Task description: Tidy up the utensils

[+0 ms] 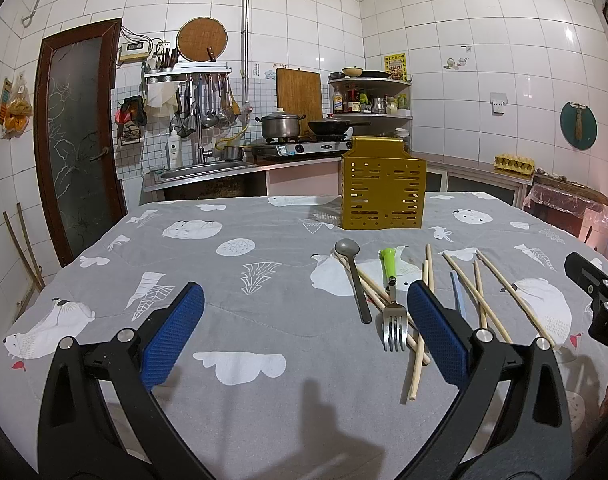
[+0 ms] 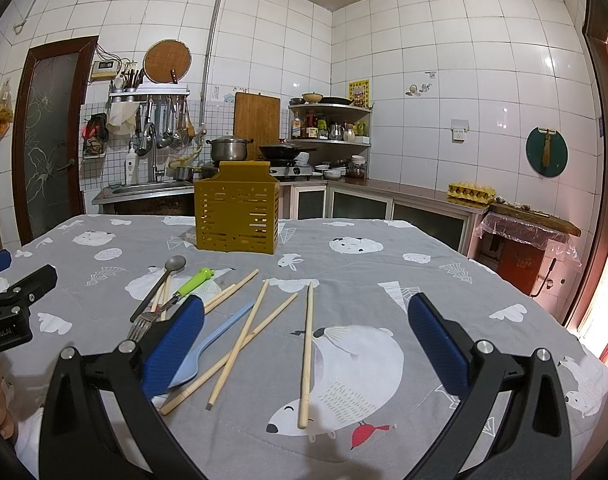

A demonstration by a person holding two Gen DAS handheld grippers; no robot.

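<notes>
Your right gripper [image 2: 306,334] is hovering spread wide over the grey animal-print tablecloth [image 2: 384,280]. Nearer you than the perforated mustard-yellow utensil holder [image 2: 237,213], loose wooden chopsticks [image 2: 306,356], a pale blue plastic spoon [image 2: 212,346], a green-handled metal fork [image 2: 168,300] and a grey metal spoon [image 2: 160,284] are lying scattered.

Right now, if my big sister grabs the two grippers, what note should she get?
Left gripper: open, holding nothing, hovering over the table near the fork.
Right gripper: open, holding nothing, above the single chopstick.
Yellow holder: upright at the far side of the table; I can't see inside it.
Loose on the cloth: grey spoon, green-handled fork, light blue spoon, and several wooden chopsticks, some crossing each other.
Done: nothing visibly put away.
Left: pick up each utensil and stand it in the holder.
</notes>
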